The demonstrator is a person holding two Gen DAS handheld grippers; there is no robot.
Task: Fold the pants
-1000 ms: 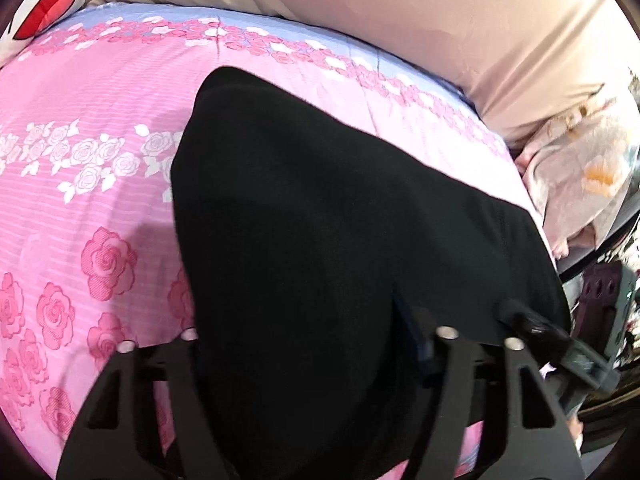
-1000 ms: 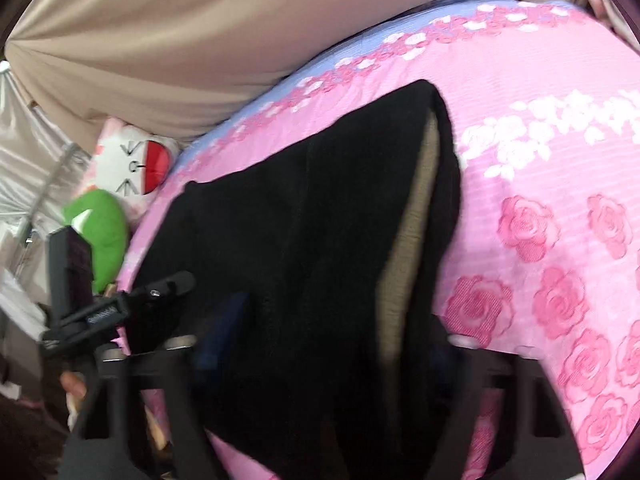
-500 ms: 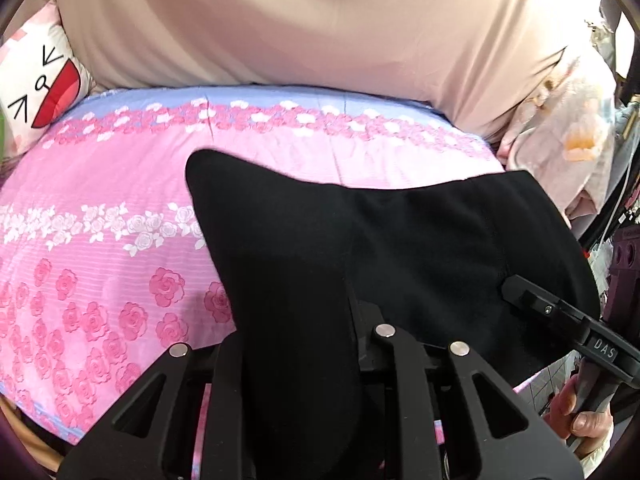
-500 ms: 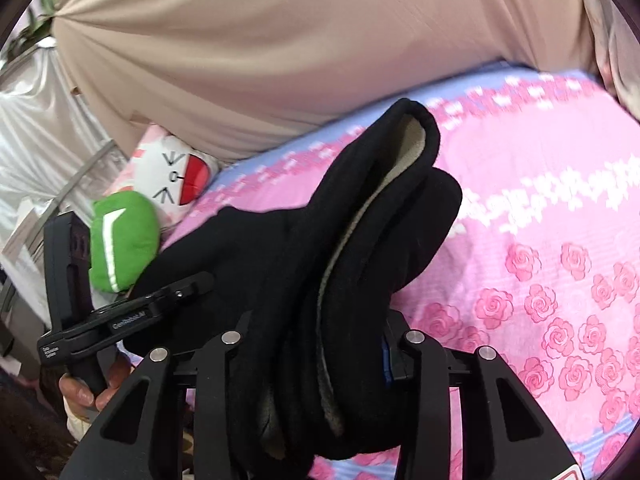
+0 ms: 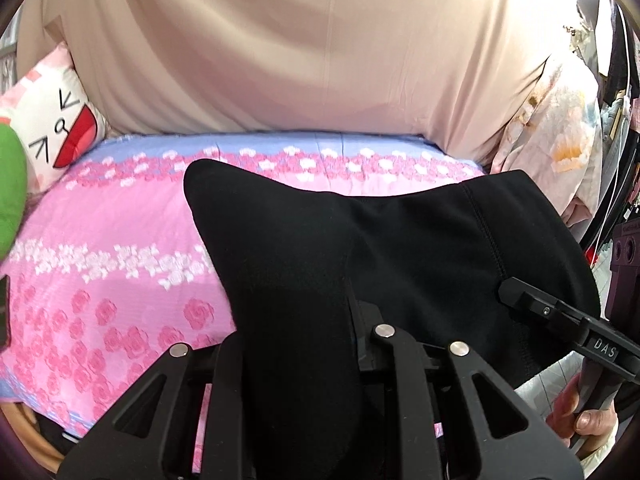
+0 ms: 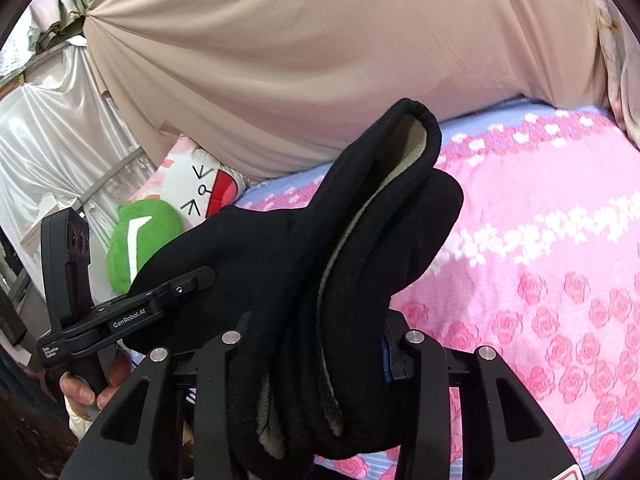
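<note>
Clamping down hard, the left gripper (image 5: 298,360) pinches one end of the black fleece-lined pants (image 5: 400,256) while the right gripper (image 6: 316,360) bites a bunched edge (tan lining showing), so they hang stretched between both, lifted over the pink rose-print bedsheet (image 5: 112,240), beige draped curtain (image 5: 320,48) behind.

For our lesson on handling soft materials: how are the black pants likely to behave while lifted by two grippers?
The black pants look floppy: they sag between the left gripper and right gripper. The fleecy lining suggests bulk, probably grippy rather than slippery. Loose ends will likely swing.
</note>
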